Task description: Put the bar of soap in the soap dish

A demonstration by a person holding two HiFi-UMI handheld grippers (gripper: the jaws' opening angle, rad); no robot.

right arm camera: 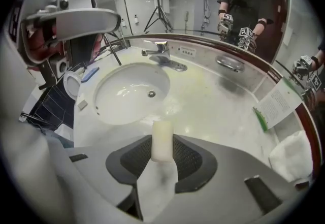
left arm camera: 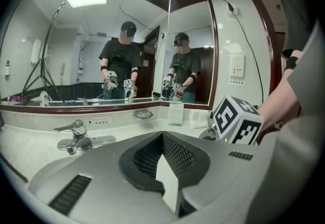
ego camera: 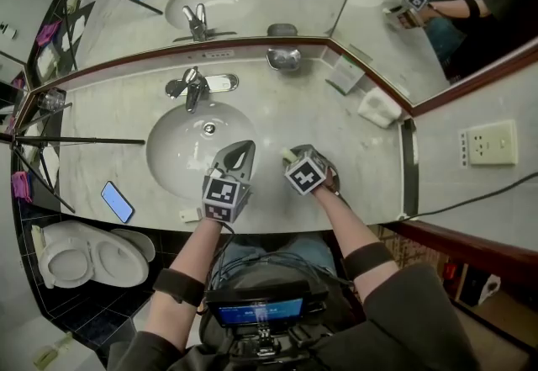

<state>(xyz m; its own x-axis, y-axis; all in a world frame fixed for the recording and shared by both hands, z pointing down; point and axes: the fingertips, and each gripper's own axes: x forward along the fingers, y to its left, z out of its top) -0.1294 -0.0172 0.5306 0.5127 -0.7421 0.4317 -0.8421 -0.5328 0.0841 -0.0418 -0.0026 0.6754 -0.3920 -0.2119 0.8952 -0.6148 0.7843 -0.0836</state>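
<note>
A pale bar of soap (right arm camera: 162, 141) stands upright between the pads of my right gripper (right arm camera: 162, 153), which is shut on it above the counter just right of the basin. In the head view the right gripper (ego camera: 293, 156) shows the soap's end (ego camera: 288, 156) at its tips. The metal soap dish (ego camera: 284, 59) sits on the counter's back ledge, right of the faucet; it also shows as soap dish (right arm camera: 231, 63) and soap dish (left arm camera: 143, 114). My left gripper (ego camera: 244, 148) hovers over the basin's near right rim, jaws shut with nothing between them (left arm camera: 163, 137).
The basin (ego camera: 172, 151) and faucet (ego camera: 192, 88) lie left of both grippers. A phone (ego camera: 117, 201) rests at the counter's front left. A folded white towel (ego camera: 380, 107) and a card (ego camera: 345, 75) sit at the right by the corner mirror. Tripod legs (ego camera: 76, 140) cross the left.
</note>
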